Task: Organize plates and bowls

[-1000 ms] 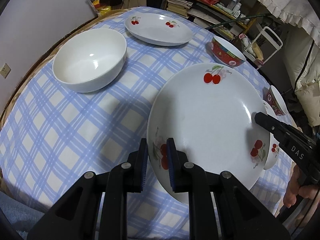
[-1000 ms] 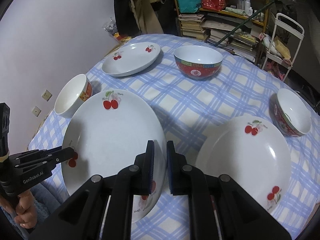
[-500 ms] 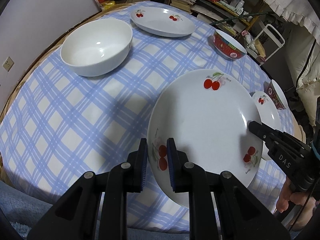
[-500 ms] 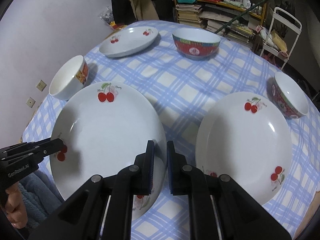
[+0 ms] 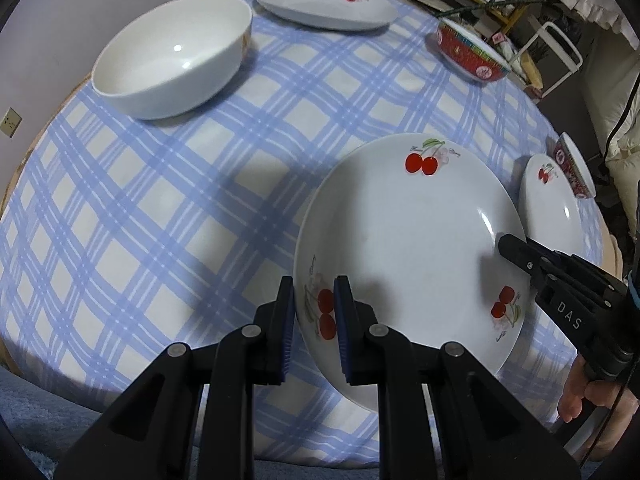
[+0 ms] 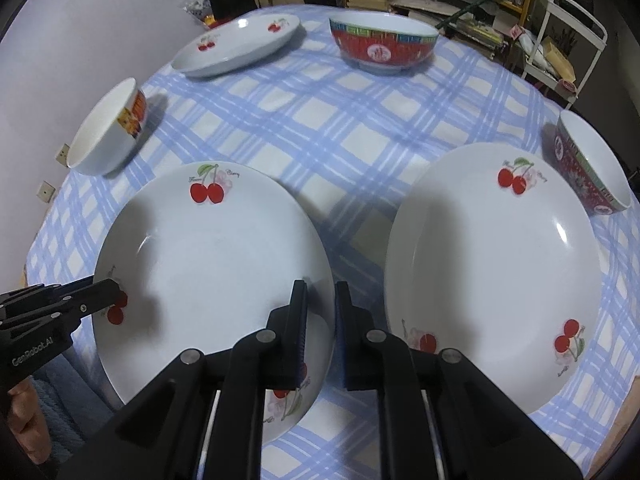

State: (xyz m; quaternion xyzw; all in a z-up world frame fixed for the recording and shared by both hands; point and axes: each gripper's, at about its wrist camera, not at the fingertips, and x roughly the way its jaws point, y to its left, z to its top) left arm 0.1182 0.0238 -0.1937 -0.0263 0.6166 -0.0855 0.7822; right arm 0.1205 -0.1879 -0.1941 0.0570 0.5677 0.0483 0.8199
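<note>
Blue-checked tablecloth point(image 5: 168, 216) over a round table, cluttered shelves behind. I've got 1 cherry plate point(image 5: 404, 248) pinched by both sides: my left gripper point(image 5: 314, 320) is clamped on its near-left rim, my right gripper point(image 6: 320, 332) on the opposite rim, and it looks just above or barely on the cloth. What matters next is that the second cherry plate point(image 6: 492, 276) lies just to the right of mine, rims nearly touching, so I'd guess stacking means carrying it sideways that way. A third plate point(image 6: 240, 46), a white bowl point(image 5: 172, 56) and 2 red bowls point(image 6: 384, 46) all look empty.
</note>
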